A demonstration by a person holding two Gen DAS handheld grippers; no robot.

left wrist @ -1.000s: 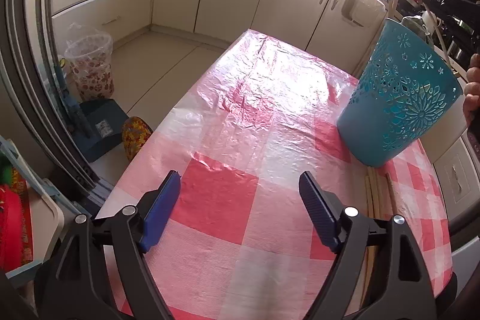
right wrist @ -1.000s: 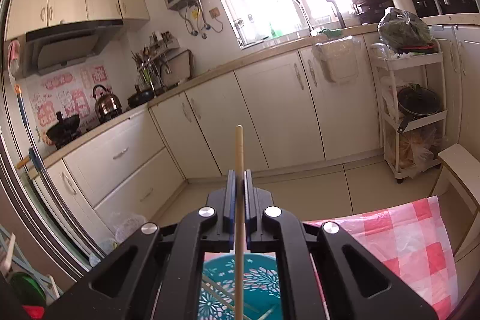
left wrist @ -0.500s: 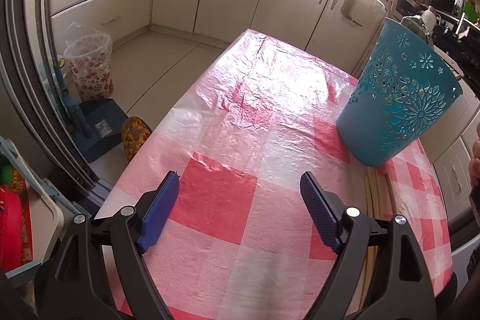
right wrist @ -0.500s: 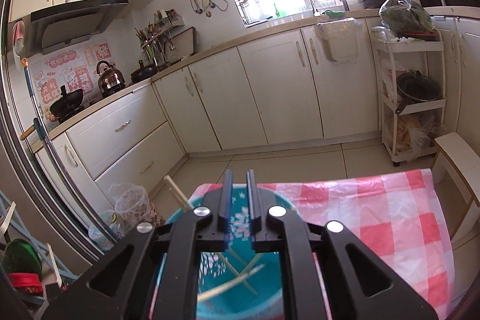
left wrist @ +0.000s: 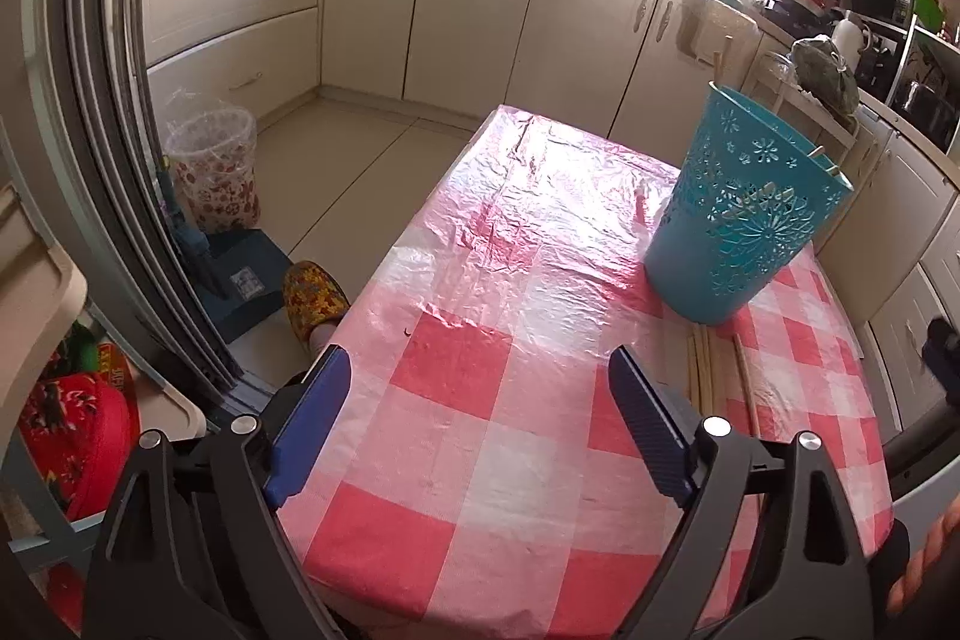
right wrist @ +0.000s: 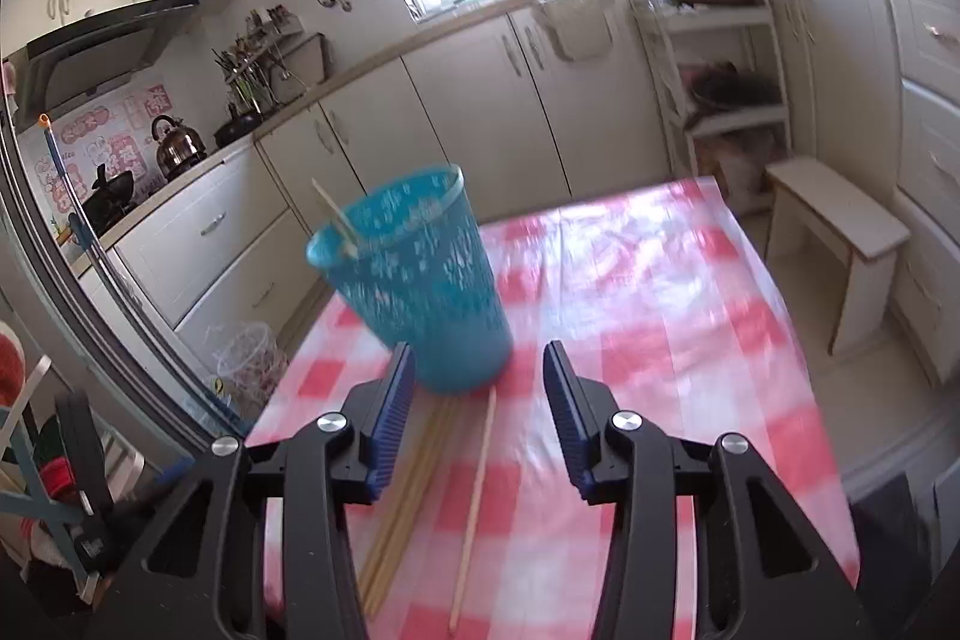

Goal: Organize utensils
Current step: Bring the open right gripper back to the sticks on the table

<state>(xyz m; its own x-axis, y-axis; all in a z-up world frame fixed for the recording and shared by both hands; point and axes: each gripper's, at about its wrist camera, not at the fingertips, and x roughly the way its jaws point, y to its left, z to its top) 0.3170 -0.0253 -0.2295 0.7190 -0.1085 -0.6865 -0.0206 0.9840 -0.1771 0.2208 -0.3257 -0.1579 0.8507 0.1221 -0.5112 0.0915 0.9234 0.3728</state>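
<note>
A teal perforated basket [left wrist: 744, 214] [right wrist: 414, 280] stands on the red-checked table [left wrist: 510, 400], with chopstick ends [right wrist: 336, 220] sticking out of its rim. Several wooden chopsticks [right wrist: 414, 466] [left wrist: 702, 370] lie on the cloth just in front of the basket. One chopstick [right wrist: 477, 496] lies apart, to the right of the bundle. My right gripper [right wrist: 477, 412] is open and empty, above the loose chopsticks and just short of the basket. My left gripper [left wrist: 474, 418] is open and empty over the table's near left part.
A wooden stool [right wrist: 840, 232] stands right of the table. A patterned bin [left wrist: 213, 172], a blue box [left wrist: 240, 280] and a slipper [left wrist: 312, 298] are on the floor to the left. Kitchen cabinets [left wrist: 468, 10] run along the back.
My right gripper held a chopstick upright over the basket, let it drop in, then opened wide and drew back and down toward the chopsticks on the table. The left gripper barely moved.
</note>
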